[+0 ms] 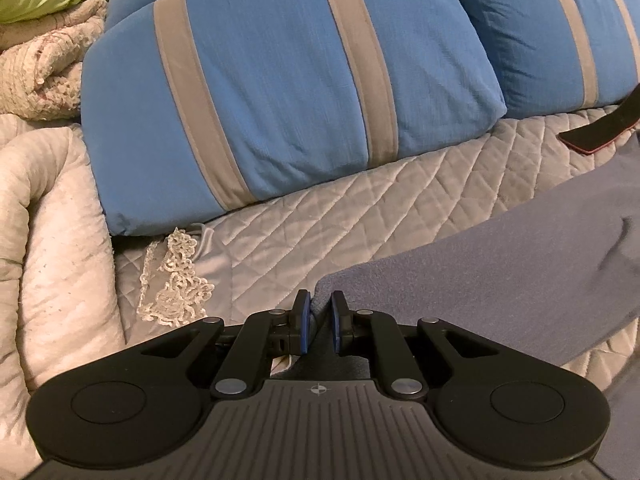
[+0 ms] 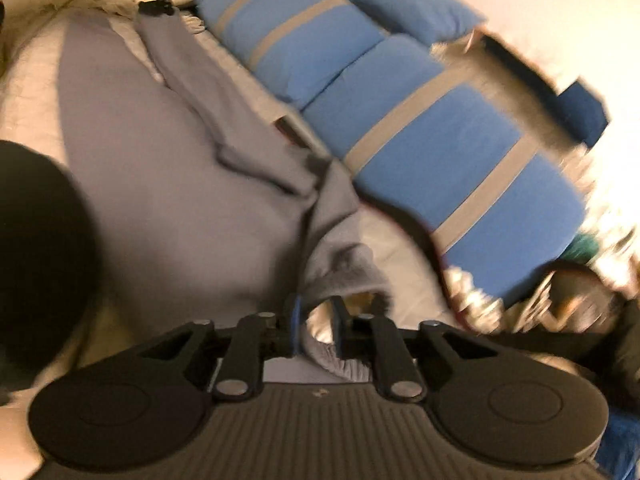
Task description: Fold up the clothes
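A grey-blue long-sleeved garment lies spread on the quilted bedspread. My left gripper is shut on the end of one sleeve, which stretches away to the right. In the blurred right wrist view the garment's body fills the left half, and the sleeve runs up to the left gripper, held by a hand at the top left. My right gripper is closed on a bunched, ribbed edge of the garment near the pillows.
Two big blue pillows with grey stripes lie along the far side. A flat dark phone-like object rests by the garment. A lace piece, a rolled quilt edge and a beige blanket are at the left.
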A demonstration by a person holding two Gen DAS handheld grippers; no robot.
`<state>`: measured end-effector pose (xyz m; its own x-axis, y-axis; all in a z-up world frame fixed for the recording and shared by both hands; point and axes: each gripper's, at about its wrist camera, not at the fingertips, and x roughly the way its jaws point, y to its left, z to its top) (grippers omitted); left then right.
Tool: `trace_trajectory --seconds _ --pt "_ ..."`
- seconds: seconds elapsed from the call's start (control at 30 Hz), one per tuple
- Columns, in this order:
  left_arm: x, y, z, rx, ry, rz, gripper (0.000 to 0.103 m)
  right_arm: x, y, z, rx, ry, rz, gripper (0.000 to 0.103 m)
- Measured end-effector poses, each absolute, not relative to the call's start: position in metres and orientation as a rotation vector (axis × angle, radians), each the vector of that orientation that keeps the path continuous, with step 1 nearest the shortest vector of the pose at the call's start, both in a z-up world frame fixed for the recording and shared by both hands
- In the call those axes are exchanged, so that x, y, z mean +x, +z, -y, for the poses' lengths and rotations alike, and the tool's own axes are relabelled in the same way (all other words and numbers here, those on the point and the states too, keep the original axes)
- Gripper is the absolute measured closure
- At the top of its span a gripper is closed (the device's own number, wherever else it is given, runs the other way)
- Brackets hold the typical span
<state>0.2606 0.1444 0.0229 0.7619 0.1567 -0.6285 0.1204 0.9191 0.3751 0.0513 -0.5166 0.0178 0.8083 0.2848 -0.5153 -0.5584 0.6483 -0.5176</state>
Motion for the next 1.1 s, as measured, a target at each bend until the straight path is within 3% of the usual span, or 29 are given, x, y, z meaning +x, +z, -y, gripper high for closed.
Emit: trace_trajectory --seconds 0.07,0.17,0.33,0.5,0.53,0.57,0.63,1.1 --pt "0.260 0.023 -0.143 0.418 0.020 -0.712 0.092 0.053 0.032 0.525 -0.600 0.484 -0.424 0.043" --pt "0.258 0.023 -0.143 0.419 0.022 -0.712 0.092 0.064 0.050 0.542 -0.398 0.433 -0.442 0.035" --pt "0.256 0.025 -0.141 0.423 0.021 -0.712 0.092 0.095 0.056 0.555 -0.174 0.441 -0.539 0.035" --pt "0.256 0.024 -0.143 0.423 0.014 -0.713 0.092 0.117 0.038 0.536 -0.275 0.444 -0.661 0.035" --pt "0.256 0.023 -0.143 0.422 0.013 -0.714 0.092 0.121 0.034 0.533 -0.301 0.447 -0.684 0.037" --pt "0.256 0.023 -0.143 0.423 0.012 -0.714 0.092 0.124 0.030 0.531 -0.324 0.453 -0.703 0.060" --pt "0.256 0.021 -0.143 0.429 0.014 -0.712 0.092 0.131 0.026 0.528 -0.387 0.456 -0.737 0.092" --pt "0.270 0.033 -0.142 0.473 0.121 -0.532 0.092 0.229 0.061 0.576 -0.733 0.035 -0.446 0.094"
